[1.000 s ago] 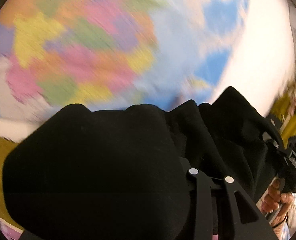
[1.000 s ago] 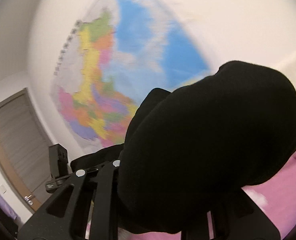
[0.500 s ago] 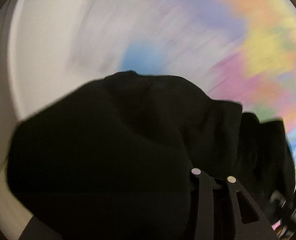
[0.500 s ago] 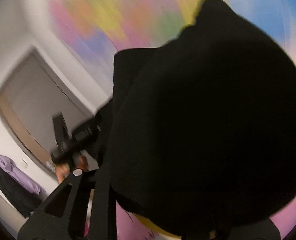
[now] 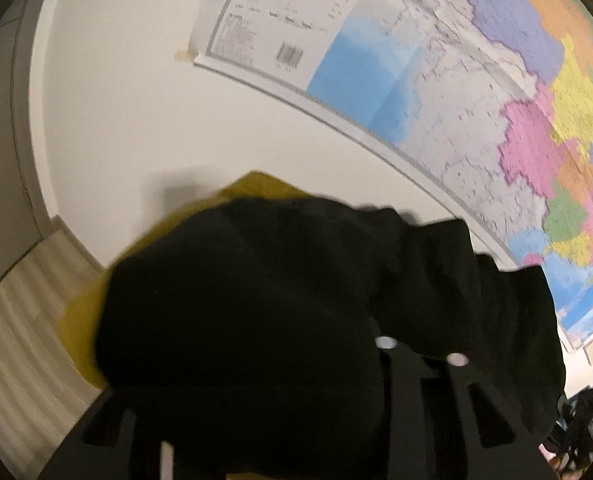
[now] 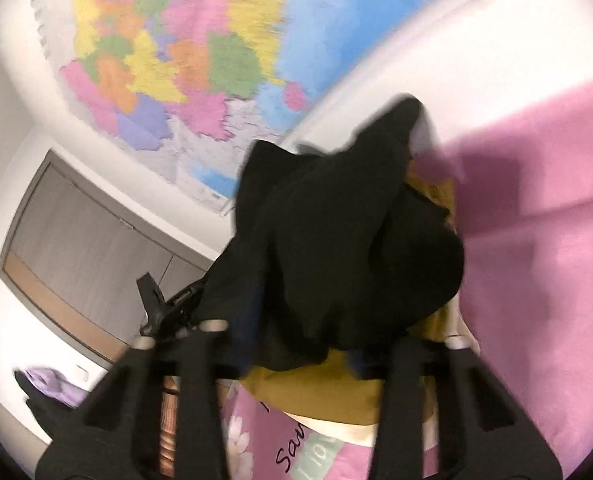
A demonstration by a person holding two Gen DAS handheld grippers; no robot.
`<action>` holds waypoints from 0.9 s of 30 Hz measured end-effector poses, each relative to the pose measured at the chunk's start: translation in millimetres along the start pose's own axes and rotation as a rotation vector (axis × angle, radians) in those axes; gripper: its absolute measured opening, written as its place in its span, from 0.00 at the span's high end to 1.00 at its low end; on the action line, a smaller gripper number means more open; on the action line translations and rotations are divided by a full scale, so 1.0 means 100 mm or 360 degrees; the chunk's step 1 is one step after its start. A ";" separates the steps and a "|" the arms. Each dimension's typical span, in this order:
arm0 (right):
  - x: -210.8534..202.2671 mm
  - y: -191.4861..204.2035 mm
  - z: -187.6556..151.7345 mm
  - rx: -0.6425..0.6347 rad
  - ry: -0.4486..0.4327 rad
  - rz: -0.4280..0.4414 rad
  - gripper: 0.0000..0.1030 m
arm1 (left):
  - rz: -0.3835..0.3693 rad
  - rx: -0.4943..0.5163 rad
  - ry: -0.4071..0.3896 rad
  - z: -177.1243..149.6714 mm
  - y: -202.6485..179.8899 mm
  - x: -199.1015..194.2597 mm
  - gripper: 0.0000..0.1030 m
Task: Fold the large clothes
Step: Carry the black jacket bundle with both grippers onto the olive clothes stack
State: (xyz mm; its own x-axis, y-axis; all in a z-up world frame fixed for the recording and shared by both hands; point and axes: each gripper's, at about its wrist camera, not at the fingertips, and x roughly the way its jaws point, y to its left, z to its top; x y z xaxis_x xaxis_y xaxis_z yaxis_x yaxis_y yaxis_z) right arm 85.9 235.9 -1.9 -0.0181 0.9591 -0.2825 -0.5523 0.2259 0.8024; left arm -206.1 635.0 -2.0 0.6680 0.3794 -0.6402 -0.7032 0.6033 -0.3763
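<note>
Gripping the black garment [image 5: 256, 320] still, both claws now reveal mustard cloth [image 6: 316, 392] beneath.

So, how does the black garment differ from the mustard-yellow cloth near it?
The black garment is bunched over both grippers' fingers; the mustard-yellow cloth lies lower, mostly hidden behind it. The black one fills much of each view; the yellow one shows only at its edges. Both are plain, unpatterned fabric.

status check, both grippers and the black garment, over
Left gripper buried in black garment, grip hidden. Right gripper likewise, cloth bunched between its fingers. Mustard garment underneath, may snag.
</note>
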 end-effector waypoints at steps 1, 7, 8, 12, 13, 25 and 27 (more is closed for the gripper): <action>-0.02 0.16 0.01 -0.0105 -0.0025 0.0029 0.82 | -0.0017 -0.0020 -0.0021 0.07 0.02 -0.04 0.73; 0.11 0.13 -0.13 -0.0135 0.0154 -0.0115 0.84 | 0.0152 -0.0011 0.0006 0.02 0.07 0.12 0.55; 0.10 0.07 -0.16 -0.0096 0.0165 -0.0095 0.81 | 0.0182 0.0025 -0.0026 -0.02 0.05 0.10 0.53; 0.10 0.08 -0.21 -0.0133 0.0184 -0.0161 0.68 | 0.0276 0.0090 -0.0086 -0.11 -0.02 -0.05 0.41; 0.08 0.12 -0.18 -0.0160 0.0180 -0.0205 0.60 | 0.0318 0.0105 -0.0124 -0.12 -0.04 -0.13 0.37; -0.42 0.63 -0.12 -0.0682 -0.0078 -0.0491 0.47 | 0.0236 0.0515 -0.0364 -0.58 -0.74 -0.89 0.20; -0.18 0.73 -0.09 -0.0767 -0.0048 -0.0491 0.47 | 0.0159 0.0623 -0.0331 -0.69 -0.98 -0.83 0.20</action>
State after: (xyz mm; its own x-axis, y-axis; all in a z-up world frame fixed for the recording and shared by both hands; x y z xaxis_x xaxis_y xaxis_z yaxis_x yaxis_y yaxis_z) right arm 38.6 233.2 56.9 0.2239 0.8672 -0.4448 -0.8462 0.3994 0.3528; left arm -209.1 496.0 42.2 0.6643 0.5582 -0.4971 -0.6486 0.7611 -0.0120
